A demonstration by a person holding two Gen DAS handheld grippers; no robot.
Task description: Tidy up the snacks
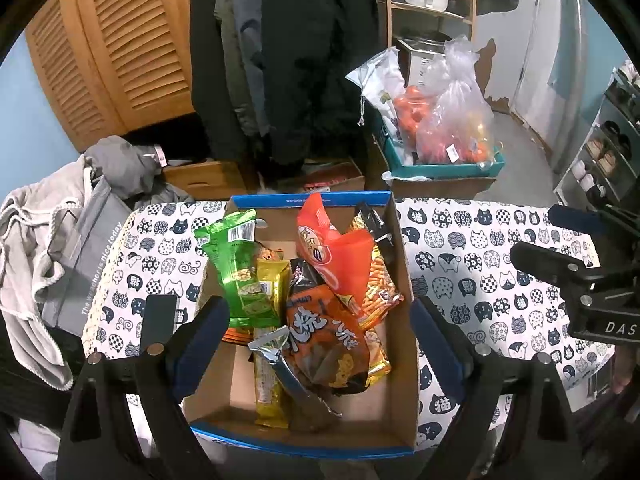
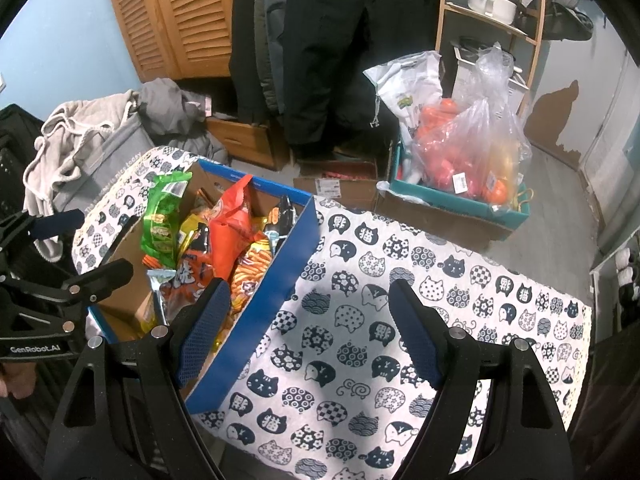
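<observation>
The snacks all lie in the cardboard box [image 1: 404, 280] with the blue rim, which sits on my cat-print counter [image 1: 480, 264]. A green packet [image 1: 240, 272] leans against the box's left side, a red bag [image 1: 340, 256] stands tilted toward the far right corner over an orange stick-snack packet [image 1: 376, 280], and a dark orange pouch [image 1: 328, 340] sprawls across the middle, on top of a long yellow packet [image 1: 272, 384] that reaches toward the near wall. They overlap in a loose heap, not in rows, and a good part of the box floor on the near side is bare.

My left claw [image 1: 320, 344] hangs over the box with its jaws spread wide, the heap showing between them, and it has hold of nothing. My right claw [image 2: 308, 328] is out to the box's right, over bare cloth, jaws likewise wide apart and empty.

As I judge it, this fits two stages: packets dropped in and waiting to be set straight, or the gathering-in done with everything already boxed. Nothing lies loose on the cloth that I can see.

If sorting goes on, the top pouch is the one I could reach cleanly. It is crinkly foil and will slip, so I would close on an edge seam rather than its puffed middle, and lift slowly so it does not drag the packets beneath.
</observation>
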